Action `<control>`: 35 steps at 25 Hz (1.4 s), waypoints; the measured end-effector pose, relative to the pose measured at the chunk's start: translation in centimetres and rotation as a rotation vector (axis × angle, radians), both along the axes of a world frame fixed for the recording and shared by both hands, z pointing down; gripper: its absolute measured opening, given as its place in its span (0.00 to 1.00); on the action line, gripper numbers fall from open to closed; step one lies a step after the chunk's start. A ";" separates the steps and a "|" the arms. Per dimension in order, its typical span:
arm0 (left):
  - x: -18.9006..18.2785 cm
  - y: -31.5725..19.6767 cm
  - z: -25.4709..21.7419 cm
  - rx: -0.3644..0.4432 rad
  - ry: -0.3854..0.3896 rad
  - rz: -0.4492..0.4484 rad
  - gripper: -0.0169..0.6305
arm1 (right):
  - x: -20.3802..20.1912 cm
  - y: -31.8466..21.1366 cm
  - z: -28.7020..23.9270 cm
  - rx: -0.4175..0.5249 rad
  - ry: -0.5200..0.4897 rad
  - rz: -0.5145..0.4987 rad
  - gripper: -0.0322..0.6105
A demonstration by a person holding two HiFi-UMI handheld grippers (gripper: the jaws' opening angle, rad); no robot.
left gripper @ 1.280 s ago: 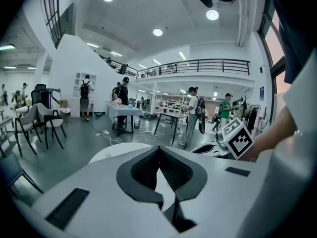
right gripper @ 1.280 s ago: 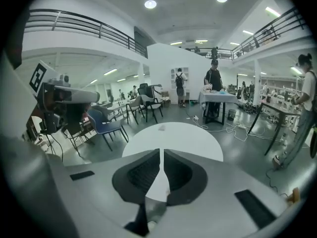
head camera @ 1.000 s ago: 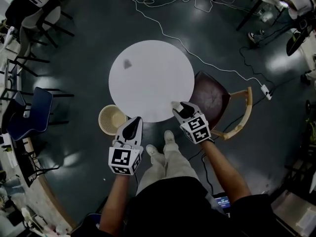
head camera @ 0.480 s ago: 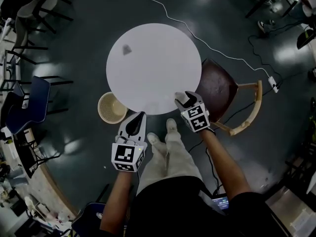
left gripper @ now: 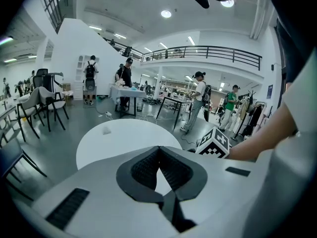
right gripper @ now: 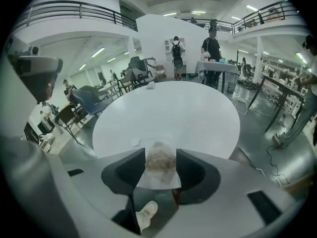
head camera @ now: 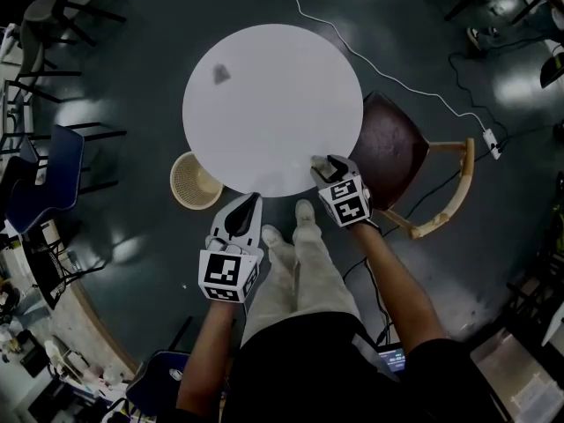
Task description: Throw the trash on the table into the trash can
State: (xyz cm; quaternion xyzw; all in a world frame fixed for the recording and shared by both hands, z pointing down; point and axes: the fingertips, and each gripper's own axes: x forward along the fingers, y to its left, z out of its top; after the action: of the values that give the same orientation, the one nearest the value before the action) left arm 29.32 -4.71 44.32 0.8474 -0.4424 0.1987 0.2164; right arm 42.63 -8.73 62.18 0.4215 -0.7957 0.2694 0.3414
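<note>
trash [head camera: 221, 75] on table [head camera: 273, 122], far side | trash can [head camera: 195, 181] left of table | chair [head camera: 388, 157] right of table

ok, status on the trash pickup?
Left tool shut, empty. Right tool open, jaws just widened, straddling crumpled clear wrapper on white round table's near edge. Small grey scrap far side. Nothing blocking.

Table [head camera: 264, 104] top: matt white, smooth. Btwn R gripper [head camera: 322, 163] pads [right gripper: 130, 175], jaws just closing a bit: wrapper [right gripper: 159, 160], clear glossy plastic film, crinkled, brownish crumbly stuff inside. L gripper [head camera: 252, 201] pads: black, ribbed, rubbery. Both shells: matt grey plastic. Left of L fingers: trash can [head camera: 189, 181], beige woven wicker look. Right of R fingers: chair [head camera: 392, 152], dark glossy leather-like seat, pale wood frame. Floor [head camera: 132, 236]: dark, shiny.
</note>
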 end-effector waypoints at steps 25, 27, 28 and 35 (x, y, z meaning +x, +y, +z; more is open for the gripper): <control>-0.2 -1.3 -1.4 0.010 -0.009 -0.062 0.04 | -0.2 -0.5 -2.4 0.007 0.039 -0.108 0.11; -0.5 -1.6 -2.2 0.019 -0.005 -0.079 0.04 | -0.3 -0.9 -3.4 0.015 0.036 -0.115 0.11; -0.6 -1.8 -2.6 0.025 -0.006 -0.086 0.04 | -0.4 -1.1 -3.9 0.019 0.034 -0.115 0.11; -1.3 -3.0 -6.0 0.086 -0.009 -0.127 0.04 | -1.2 -2.6 -8.1 0.078 0.009 -0.149 0.11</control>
State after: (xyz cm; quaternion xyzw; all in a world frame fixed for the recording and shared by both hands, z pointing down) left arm 28.05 -7.69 38.31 0.8251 -0.5045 0.1692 0.1899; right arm 41.38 -11.38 54.06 0.3753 -0.8332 0.2103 0.3475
